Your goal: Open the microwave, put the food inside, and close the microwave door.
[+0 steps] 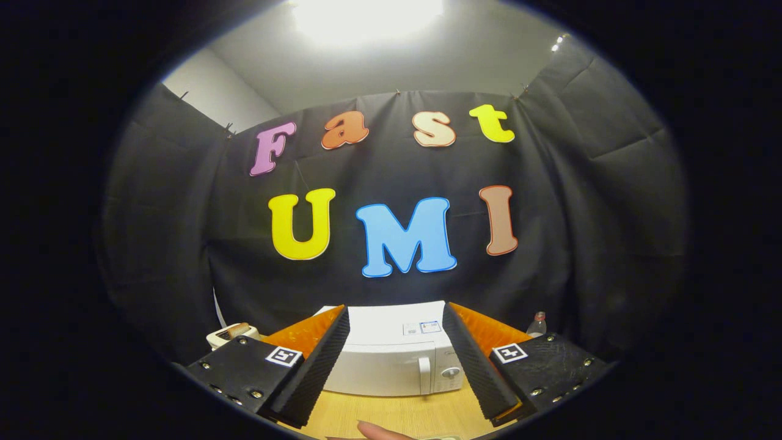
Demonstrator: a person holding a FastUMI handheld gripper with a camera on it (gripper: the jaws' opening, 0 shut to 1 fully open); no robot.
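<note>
Food container (231,334), pale with something brownish in it, sits far left on the table, beyond and outside the left finger, near the black cloth wall (159,244). It is apart from the microwave. Gripper (396,321) held up above the table, fingers spread wide, nothing between the pads, touching nothing. Left finger (317,366) and right finger (476,366) angle outward, tips framing the microwave top.

Microwave (391,360), white, sits dead ahead between the fingers, beyond the tips, door shut. Handle (424,370) is a vertical bar right of the door glass, knob (451,371) just right of it. Small stickers on the top panel, too small to make out. The back of the microwave is close to the cloth wall.

Wooden table (391,412) shows bare in front of the microwave, open room between its front face and the fingers. A fingertip (379,432) pokes in at the near table edge.

Small bottle (537,324) stands right of the microwave, beyond the right finger, near the wall.
</note>
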